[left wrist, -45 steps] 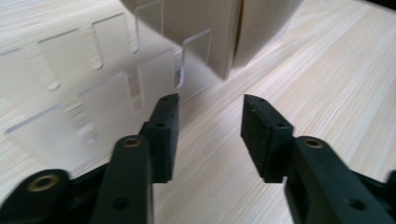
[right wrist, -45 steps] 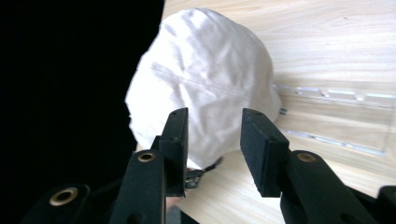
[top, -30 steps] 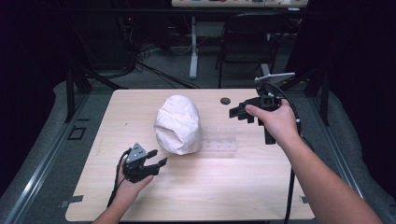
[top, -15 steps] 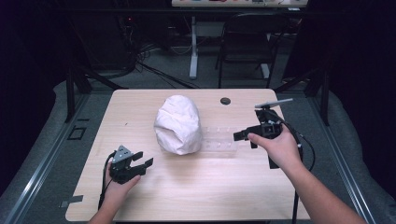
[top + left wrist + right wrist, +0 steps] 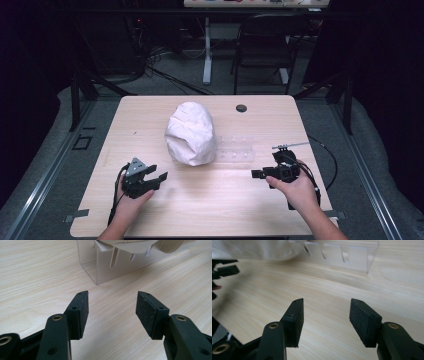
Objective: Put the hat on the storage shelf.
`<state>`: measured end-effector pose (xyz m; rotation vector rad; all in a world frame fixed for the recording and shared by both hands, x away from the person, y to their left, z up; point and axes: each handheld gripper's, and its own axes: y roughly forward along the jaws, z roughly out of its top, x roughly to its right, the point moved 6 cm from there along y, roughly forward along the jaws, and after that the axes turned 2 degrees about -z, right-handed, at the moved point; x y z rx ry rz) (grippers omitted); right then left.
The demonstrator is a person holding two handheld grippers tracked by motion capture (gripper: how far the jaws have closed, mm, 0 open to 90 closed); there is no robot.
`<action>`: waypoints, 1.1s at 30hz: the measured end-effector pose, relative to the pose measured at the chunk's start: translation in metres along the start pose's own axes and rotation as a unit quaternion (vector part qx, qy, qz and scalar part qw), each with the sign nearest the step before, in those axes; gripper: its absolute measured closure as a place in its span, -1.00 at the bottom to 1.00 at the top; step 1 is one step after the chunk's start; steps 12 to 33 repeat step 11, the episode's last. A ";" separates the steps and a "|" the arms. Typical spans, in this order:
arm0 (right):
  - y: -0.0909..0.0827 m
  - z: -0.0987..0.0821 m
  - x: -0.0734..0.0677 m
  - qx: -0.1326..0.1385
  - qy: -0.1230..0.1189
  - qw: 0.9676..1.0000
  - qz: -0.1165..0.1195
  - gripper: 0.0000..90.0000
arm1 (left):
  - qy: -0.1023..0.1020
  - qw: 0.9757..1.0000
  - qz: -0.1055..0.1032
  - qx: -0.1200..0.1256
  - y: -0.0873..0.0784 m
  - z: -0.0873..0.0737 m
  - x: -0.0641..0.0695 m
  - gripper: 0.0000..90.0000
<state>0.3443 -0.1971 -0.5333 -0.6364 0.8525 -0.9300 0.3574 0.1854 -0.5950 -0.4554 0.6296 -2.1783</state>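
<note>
Wooden table (image 5: 210, 200): I rest both grippers, left (image 5: 155, 178) and right (image 5: 256, 174), jaws wide and empty, short of the white bag (image 5: 191, 132) on its clear rack (image 5: 240, 152).

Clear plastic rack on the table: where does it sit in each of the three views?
High view: clear rack at centre, right of the white bag.
Left gripper view: top centre, under the bag.
Right gripper view: top, right of centre.
Shared landmark: the white bag lying over one end of the rack.
</note>
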 end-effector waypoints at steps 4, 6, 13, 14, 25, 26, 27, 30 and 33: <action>0.007 -0.015 0.010 0.015 -0.001 1.000 -0.015 0.01 | 0.006 1.000 -0.001 0.000 0.001 0.001 0.002 -0.01; 0.011 -0.021 0.016 0.027 -0.009 0.999 -0.032 0.01 | 0.006 1.000 -0.005 -0.003 0.002 0.000 0.003 -0.01; 0.015 -0.033 0.028 0.112 -0.035 0.990 -0.072 -0.07 | 0.010 1.000 -0.015 -0.004 0.005 0.000 0.009 0.00; 0.015 -0.033 0.028 0.112 -0.035 0.990 -0.072 -0.07 | 0.010 1.000 -0.015 -0.004 0.005 0.000 0.009 0.00; 0.015 -0.033 0.028 0.112 -0.035 0.990 -0.072 -0.07 | 0.010 1.000 -0.015 -0.004 0.005 0.000 0.009 0.00; 0.015 -0.033 0.028 0.112 -0.035 0.990 -0.072 -0.07 | 0.010 1.000 -0.015 -0.004 0.005 0.000 0.009 0.00; 0.015 -0.033 0.028 0.112 -0.035 0.990 -0.072 -0.07 | 0.010 1.000 -0.015 -0.004 0.005 0.000 0.009 0.00; 0.015 -0.033 0.028 0.112 -0.035 0.990 -0.072 -0.07 | 0.010 1.000 -0.015 -0.004 0.005 0.000 0.009 0.00; 0.015 -0.033 0.028 0.112 -0.035 0.990 -0.072 -0.07 | 0.010 1.000 -0.015 -0.004 0.005 0.000 0.009 0.00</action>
